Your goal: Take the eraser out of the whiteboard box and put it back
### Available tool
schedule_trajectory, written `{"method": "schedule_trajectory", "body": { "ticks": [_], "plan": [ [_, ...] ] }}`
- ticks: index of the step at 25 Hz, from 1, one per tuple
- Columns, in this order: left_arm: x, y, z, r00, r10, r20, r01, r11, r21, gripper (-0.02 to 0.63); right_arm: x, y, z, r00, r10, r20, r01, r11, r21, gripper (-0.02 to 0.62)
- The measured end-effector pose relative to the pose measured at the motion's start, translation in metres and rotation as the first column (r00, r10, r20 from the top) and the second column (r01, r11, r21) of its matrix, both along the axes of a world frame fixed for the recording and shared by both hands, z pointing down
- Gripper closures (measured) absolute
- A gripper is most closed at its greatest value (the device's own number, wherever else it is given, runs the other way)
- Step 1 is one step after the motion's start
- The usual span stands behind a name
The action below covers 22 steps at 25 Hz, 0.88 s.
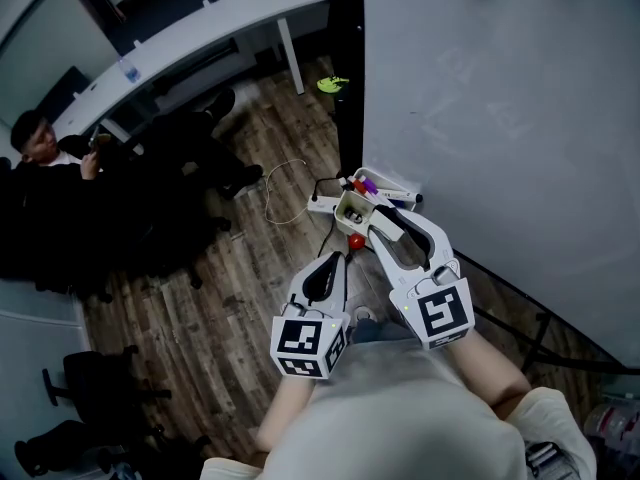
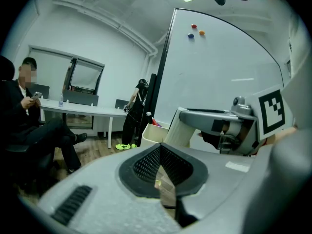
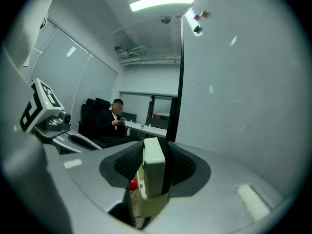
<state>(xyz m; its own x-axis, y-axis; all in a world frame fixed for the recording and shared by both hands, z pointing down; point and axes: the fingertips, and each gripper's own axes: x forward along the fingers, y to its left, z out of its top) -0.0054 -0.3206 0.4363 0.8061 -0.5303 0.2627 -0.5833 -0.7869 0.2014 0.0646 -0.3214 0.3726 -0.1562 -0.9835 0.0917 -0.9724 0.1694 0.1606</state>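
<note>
Now, head view: R gripper (image 1: 355,214) pinches the eraser (image 1: 349,206) at the near end of the whiteboard box (image 1: 398,193); in it or just above, can't tell. L gripper (image 1: 333,261) hangs close by, apart from both. L gripper view: jaws pressed together, nothing btwn them. R gripper view: eraser upright, clamped btwn both pads.

L tongs (image 2: 160,154) closed, empty; R tongs (image 1: 362,214) fwd, level, clamped on eraser (image 3: 154,167).
</note>
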Motion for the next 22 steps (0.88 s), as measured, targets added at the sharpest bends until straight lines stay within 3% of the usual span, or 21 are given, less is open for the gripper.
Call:
{"method": "schedule_trajectory", "body": {
  "ticks": [22],
  "plan": [
    [0.010, -0.006, 0.002, 1.000, 0.007, 0.007, -0.007, 1.000, -0.015, 0.601, 0.005, -0.011, 0.048, 1.000, -0.010, 0.010, 0.011, 0.991, -0.131, 0.426]
  ]
}}
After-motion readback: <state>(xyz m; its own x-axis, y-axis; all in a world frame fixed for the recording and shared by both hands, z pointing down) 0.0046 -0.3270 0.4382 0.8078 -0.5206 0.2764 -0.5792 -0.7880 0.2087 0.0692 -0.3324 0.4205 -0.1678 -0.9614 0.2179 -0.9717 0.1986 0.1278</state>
